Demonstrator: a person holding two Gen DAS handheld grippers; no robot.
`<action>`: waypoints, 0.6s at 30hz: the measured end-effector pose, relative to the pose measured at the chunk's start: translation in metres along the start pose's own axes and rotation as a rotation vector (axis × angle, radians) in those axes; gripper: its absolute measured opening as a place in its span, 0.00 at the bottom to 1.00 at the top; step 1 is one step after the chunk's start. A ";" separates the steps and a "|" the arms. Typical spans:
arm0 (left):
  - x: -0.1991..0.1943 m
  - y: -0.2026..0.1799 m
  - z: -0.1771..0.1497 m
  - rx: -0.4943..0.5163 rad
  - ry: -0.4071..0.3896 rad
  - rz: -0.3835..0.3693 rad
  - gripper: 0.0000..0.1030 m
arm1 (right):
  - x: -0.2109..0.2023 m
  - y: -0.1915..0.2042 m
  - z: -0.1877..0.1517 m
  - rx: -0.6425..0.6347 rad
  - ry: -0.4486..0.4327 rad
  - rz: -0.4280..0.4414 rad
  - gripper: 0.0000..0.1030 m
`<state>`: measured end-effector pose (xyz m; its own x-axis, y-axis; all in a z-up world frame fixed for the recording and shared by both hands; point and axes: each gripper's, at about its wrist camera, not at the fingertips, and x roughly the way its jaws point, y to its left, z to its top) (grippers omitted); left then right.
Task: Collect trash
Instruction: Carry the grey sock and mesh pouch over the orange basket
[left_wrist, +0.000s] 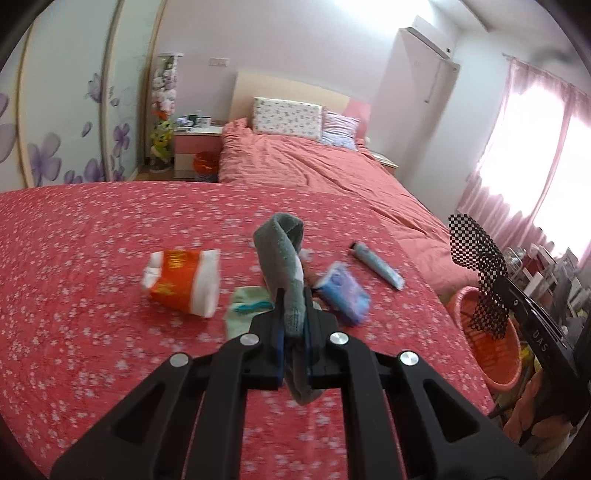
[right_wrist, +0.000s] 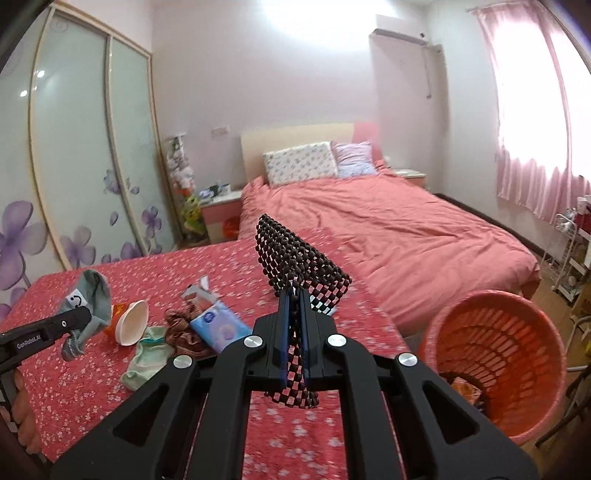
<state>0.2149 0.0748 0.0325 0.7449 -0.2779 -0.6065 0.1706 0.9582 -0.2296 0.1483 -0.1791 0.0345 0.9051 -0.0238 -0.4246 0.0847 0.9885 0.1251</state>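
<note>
Two grippers, each clamped on a piece of cloth above a red flowered bedspread (left_wrist: 92, 258). The left gripper (left_wrist: 293, 306) has its jaws pressed narrow on a grey sock (left_wrist: 282, 258), which stands up out of the fingers and folds over at the top, with its lower end hanging below the pads. In the right wrist view the same sock shows at nine o'clock, bearing a small white patch with a smiling face. The right gripper (right_wrist: 294, 310) is pinched tight on a black-and-white checkered cloth (right_wrist: 295, 258), which rises in a cone above the fingertips and trails beneath them.

In the left wrist view, outward from the left gripper's fingers, a pale green sock (left_wrist: 242, 306) lies just at nine o'clock of them, touching the bedspread. An orange-and-white packet (left_wrist: 184, 282) lies further out toward ten o'clock. A blue tissue pack (left_wrist: 343, 291) lies just at two o'clock, and a light blue tube (left_wrist: 378, 266) beyond it in the same direction. A brown crumpled cloth (right_wrist: 184, 328) shows in the right wrist view between the green sock and the tissue pack.

An orange slatted basket (right_wrist: 498, 354) stands on the floor off the bedspread's edge, at three o'clock of the right gripper, with a few scraps in its bottom. Further off at twelve o'clock is a bed with a pink quilt (right_wrist: 388, 229) and two pillows.
</note>
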 end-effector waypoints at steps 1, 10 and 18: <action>0.002 -0.008 0.000 0.008 0.003 -0.013 0.08 | -0.003 -0.004 0.000 0.002 -0.009 -0.012 0.05; 0.017 -0.078 -0.005 0.077 0.028 -0.136 0.08 | -0.022 -0.042 -0.004 0.039 -0.055 -0.105 0.05; 0.027 -0.135 -0.014 0.130 0.049 -0.232 0.08 | -0.031 -0.079 -0.012 0.094 -0.070 -0.179 0.05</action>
<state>0.2031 -0.0633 0.0365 0.6442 -0.4913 -0.5861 0.4167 0.8681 -0.2696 0.1086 -0.2544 0.0276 0.8987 -0.2109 -0.3846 0.2819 0.9495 0.1379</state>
